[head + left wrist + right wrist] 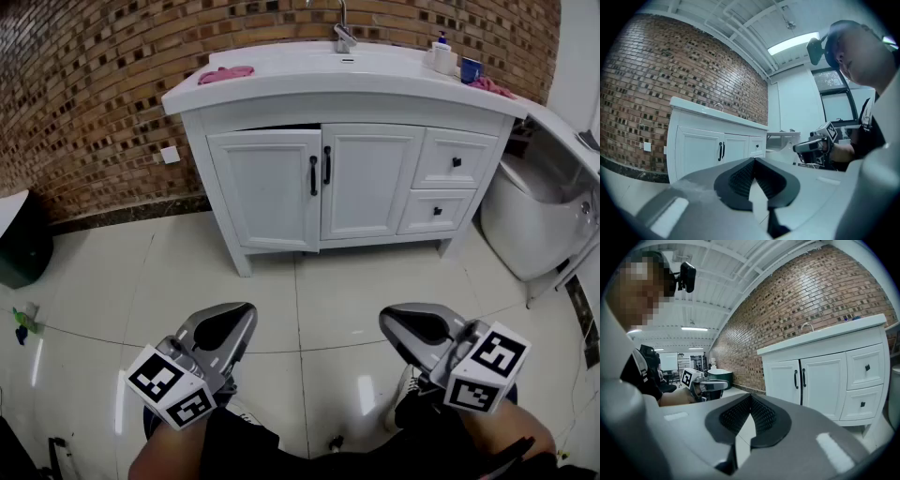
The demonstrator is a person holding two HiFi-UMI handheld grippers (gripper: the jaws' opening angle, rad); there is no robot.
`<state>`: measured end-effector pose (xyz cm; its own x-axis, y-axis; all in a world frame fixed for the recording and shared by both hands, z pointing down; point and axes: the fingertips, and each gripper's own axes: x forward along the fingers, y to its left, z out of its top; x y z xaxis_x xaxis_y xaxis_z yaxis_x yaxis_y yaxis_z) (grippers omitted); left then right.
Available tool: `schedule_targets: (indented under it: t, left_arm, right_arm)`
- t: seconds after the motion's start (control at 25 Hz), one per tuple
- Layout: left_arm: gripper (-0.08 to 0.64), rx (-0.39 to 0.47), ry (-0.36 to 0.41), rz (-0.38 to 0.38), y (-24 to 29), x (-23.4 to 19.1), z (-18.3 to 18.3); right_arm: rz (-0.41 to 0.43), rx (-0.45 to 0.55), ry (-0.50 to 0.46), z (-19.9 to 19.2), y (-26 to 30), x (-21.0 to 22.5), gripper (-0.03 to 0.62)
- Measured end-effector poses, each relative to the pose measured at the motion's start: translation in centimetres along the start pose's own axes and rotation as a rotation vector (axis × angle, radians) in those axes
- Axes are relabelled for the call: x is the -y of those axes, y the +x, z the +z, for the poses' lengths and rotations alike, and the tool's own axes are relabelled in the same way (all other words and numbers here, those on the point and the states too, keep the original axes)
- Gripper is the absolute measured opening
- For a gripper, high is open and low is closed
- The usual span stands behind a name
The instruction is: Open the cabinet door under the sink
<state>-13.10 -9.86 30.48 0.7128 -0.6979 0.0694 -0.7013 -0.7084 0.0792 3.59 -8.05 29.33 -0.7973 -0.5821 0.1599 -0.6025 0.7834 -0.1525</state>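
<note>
The white sink cabinet (347, 108) stands against the brick wall, well ahead of both grippers. Its two doors (267, 192) meet at a pair of black vertical handles (320, 171). A thin dark gap shows above the left door. The handles (721, 151) appear far off in the left gripper view, and the same handles (799, 378) in the right gripper view. My left gripper (246, 309) is low at the bottom left, shut and empty. My right gripper (386, 319) is level with it at the bottom right, jaws together, holding nothing.
Two drawers (455, 161) fill the cabinet's right side. On the counter lie a pink cloth (227, 73), a faucet (344, 36), a bottle and a blue cup (471, 68). A white toilet (534, 220) stands right, a dark bin (21, 242) left. Glossy floor tiles (309, 300) lie between.
</note>
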Motion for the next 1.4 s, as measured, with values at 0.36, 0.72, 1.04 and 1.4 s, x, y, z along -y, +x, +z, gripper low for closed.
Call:
schedule_targets:
  t: [0.36, 0.72, 1.04, 1.4]
  left_arm:
    - [0.006, -0.008, -0.003, -0.004, 0.5, 0.1, -0.4]
    - [0.006, -0.017, 0.022, -0.025, 2.4, 0.4, -0.2]
    - [0.006, -0.030, 0.002, -0.020, 5.1, -0.8, -0.9]
    - [0.026, 0.101, 0.040, 0.066, 11.0, -4.8, 3.5]
  right_arm:
    - [0.002, 0.012, -0.011, 0.4, 0.3, -0.4, 0.008]
    - [-0.040, 0.027, -0.073, 1.9, 1.7, 0.9, 0.008]
    - [-0.001, 0.044, -0.025, 3.0, 3.4, 1.2, 0.008]
    - [0.015, 0.030, -0.006, 3.0, 4.3, 2.3, 0.008]
